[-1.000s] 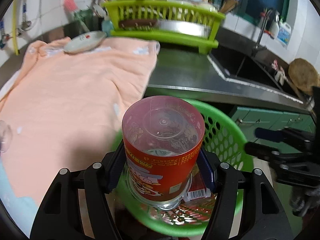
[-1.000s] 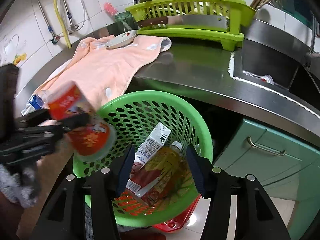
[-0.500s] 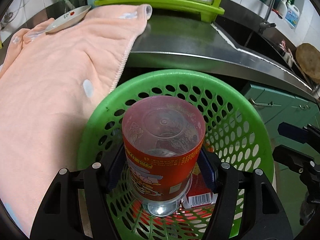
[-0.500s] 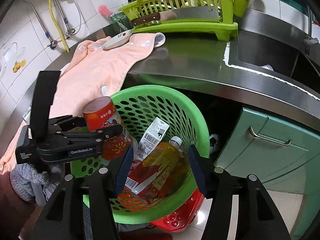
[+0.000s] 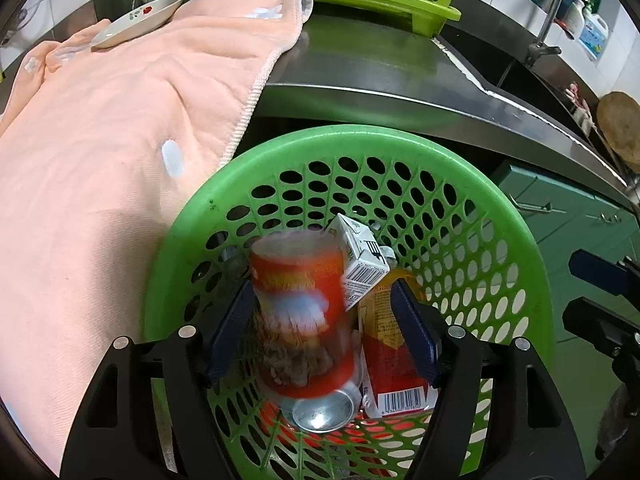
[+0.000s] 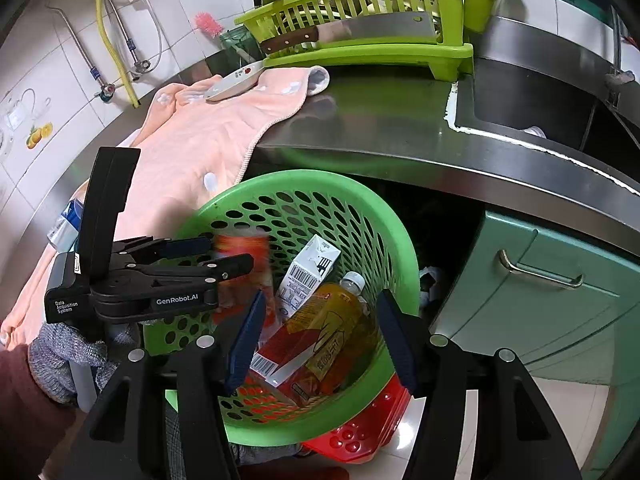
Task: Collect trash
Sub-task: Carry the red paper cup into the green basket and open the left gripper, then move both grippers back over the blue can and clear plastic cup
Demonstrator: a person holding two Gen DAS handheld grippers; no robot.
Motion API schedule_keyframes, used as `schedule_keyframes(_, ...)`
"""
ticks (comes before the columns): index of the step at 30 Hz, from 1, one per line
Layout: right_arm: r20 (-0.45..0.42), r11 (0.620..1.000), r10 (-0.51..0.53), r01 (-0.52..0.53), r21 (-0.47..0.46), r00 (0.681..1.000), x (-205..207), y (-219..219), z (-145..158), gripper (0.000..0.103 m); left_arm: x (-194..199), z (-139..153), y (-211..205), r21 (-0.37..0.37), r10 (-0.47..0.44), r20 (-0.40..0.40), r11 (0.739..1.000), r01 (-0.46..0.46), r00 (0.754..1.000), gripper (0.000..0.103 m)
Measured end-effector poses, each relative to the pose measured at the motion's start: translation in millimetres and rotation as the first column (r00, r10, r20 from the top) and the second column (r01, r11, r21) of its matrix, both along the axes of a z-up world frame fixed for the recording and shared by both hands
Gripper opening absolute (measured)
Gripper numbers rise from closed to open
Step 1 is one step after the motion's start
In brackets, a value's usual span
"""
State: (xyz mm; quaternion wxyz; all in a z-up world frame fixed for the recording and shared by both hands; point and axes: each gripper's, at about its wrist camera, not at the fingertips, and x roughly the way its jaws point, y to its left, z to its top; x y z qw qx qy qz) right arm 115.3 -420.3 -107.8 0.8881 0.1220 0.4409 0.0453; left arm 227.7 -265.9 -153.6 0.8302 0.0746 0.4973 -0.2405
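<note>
A red cup-shaped snack container (image 5: pixel 304 312) is blurred, falling inside the green perforated basket (image 5: pixel 516 240), free of my left gripper (image 5: pixel 322 328), whose jaws stand open over the basket. It shows in the right wrist view (image 6: pixel 244 276) too, beside the left gripper (image 6: pixel 224 256). The basket (image 6: pixel 384 248) holds a white carton (image 6: pixel 310 276), a yellow drink bottle (image 6: pixel 336 320) and a red box (image 6: pixel 288 352). My right gripper (image 6: pixel 322 340) is open and empty above the basket's near side.
A peach towel (image 5: pixel 100 140) with a small plate (image 5: pixel 140 24) covers the steel counter (image 6: pixel 380 120). A green dish rack (image 6: pixel 360 28) with a cleaver stands behind. A sink (image 6: pixel 540 100) is at right, teal cabinets (image 6: pixel 560 300) below. A red item (image 6: pixel 360 428) lies under the basket.
My left gripper opened and let go of the red container, which now drops into the basket. The left gripper moved further over the basket. The right gripper barely moved.
</note>
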Motion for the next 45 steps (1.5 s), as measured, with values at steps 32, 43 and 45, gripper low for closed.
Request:
schedule_keyframes(32,0.078,0.974,0.224,-0.222,-0.040,0.971,21.9,136.8,51.1,0.067,-68.6,109.7,176.9,-0.109,0.257,0.193,0.965,-0.240,0.947,0.073)
schedule_keyframes(43,0.068,0.938,0.347,-0.345,-0.033,0.935,52.7,225.1,53.3,0.070,-89.9,123.7,277.3,-0.107,0.418,0.252,0.908,-0.404,0.873,0.073)
schedule_keyframes(45,0.061,0.930,0.369,-0.368,-0.021,0.928,62.7,244.8,53.2,0.070,-93.6,125.9,295.8,-0.108,0.445,0.257,0.895,-0.432,0.858,0.073)
